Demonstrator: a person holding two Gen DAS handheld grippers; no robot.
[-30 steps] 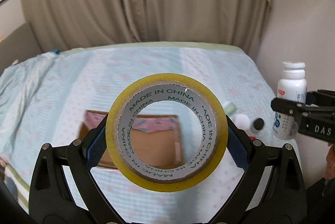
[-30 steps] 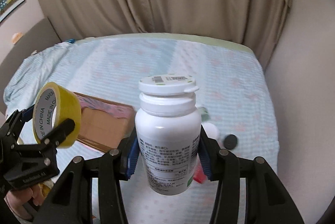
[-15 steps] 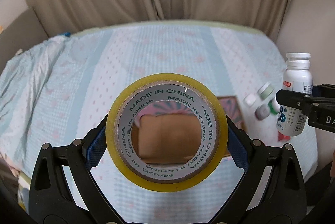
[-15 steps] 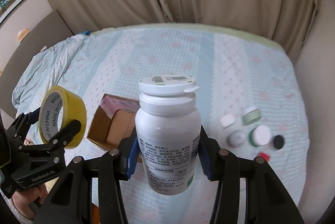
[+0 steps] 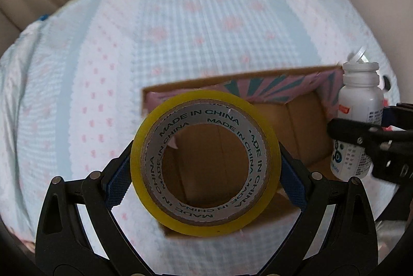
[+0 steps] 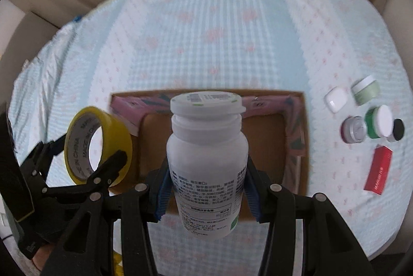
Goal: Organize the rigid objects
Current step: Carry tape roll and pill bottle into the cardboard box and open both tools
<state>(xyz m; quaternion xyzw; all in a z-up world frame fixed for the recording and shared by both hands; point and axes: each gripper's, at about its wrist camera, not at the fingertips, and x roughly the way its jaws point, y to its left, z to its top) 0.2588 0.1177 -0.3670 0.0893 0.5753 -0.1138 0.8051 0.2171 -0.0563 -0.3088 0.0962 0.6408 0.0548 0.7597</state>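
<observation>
My left gripper (image 5: pixel 205 167) is shut on a yellow tape roll (image 5: pixel 144 147), held upright above the open cardboard box (image 5: pixel 304 131). The roll also shows in the right wrist view (image 6: pixel 118 136), at the box's left edge. My right gripper (image 6: pixel 206 192) is shut on a white pill bottle (image 6: pixel 206 147), held upright above the box (image 6: pixel 265 131). The bottle shows at the right of the left wrist view (image 5: pixel 358 95). The box has pink patterned flaps folded inside and a bare brown floor.
The box lies on a bed with a light blue and pink patterned cover (image 6: pixel 219 31). Right of the box lie a white case (image 6: pixel 335 98), a pale green jar (image 6: pixel 366 89), a green-and-white jar (image 6: pixel 379 121), a silver jar (image 6: pixel 355 129), a black lid (image 6: pixel 398 129) and a red box (image 6: pixel 379 170). Beige curtains hang behind.
Both grippers have tilted down and come closer over the box, which now fills the middle of both views. The tape and bottle stay gripped.
</observation>
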